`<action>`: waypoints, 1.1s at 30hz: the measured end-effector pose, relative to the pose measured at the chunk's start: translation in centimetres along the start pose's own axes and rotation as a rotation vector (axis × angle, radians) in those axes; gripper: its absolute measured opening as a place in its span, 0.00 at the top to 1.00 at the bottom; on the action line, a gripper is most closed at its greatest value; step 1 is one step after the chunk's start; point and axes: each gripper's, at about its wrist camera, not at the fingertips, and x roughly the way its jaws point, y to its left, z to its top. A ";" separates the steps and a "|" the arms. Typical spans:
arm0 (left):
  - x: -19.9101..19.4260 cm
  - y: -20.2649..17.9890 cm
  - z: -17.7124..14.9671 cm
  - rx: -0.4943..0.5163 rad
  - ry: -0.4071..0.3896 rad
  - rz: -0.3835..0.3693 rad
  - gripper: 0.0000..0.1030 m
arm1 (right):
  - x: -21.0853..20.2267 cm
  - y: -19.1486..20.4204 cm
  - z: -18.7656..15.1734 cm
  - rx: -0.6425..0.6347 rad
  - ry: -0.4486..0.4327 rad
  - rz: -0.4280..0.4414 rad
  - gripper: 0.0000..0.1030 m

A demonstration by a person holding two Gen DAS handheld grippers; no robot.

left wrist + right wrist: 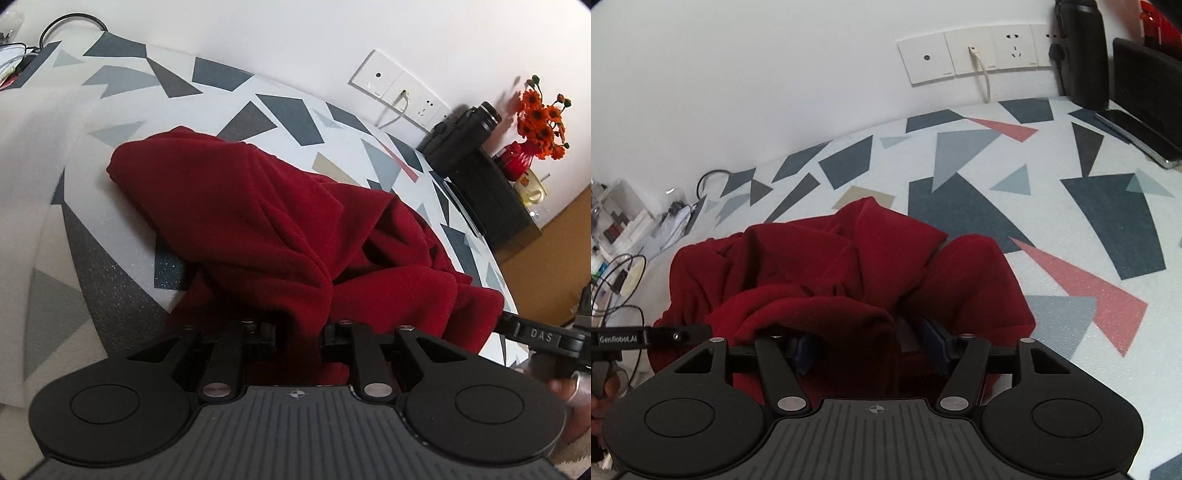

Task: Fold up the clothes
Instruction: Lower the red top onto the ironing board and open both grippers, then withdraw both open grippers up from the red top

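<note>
Left wrist view: red garment (280, 236) bunched lengthwise toward the wall, left fingers (267, 334) clamping its near edge.

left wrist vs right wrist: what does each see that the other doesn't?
Left wrist only: orange flowers in a red vase, a mug below them, and the right gripper entering at the right edge.

Right wrist only: a phone lying on the table, a clutter of cables at left, and the left gripper at the left edge.

Both: the rumpled red garment on the patterned tablecloth, and the wall outlets.
</note>
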 end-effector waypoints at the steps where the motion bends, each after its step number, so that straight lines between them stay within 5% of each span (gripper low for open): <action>1: 0.0 0.0 -0.1 0.000 -0.004 -0.001 0.80 | -0.1 0.0 -0.1 -0.003 0.001 0.000 0.43; 5: 0.2 0.0 -0.3 -0.010 -0.013 -0.014 0.75 | -0.1 -0.3 -0.2 0.000 0.008 0.001 0.40; 8: -0.2 0.0 0.0 -0.016 -0.008 -0.026 0.62 | -0.1 -0.4 -0.2 -0.002 0.017 -0.008 0.35; 11: -1.7 -0.8 0.4 0.040 -0.028 0.002 0.28 | -0.5 0.0 -0.2 0.002 0.008 -0.036 0.28; 19: -7.3 1.3 2.6 -0.011 -0.225 -0.054 0.15 | -5.3 1.7 0.3 0.024 -0.116 -0.178 0.10; 26: -8.2 3.1 6.6 0.033 -0.234 -0.065 0.10 | -12.1 3.3 3.0 0.042 -0.314 -0.354 0.01; 33: -7.9 3.6 7.9 0.066 -0.223 -0.147 0.05 | -12.5 6.5 7.3 -0.038 -0.381 -0.441 0.01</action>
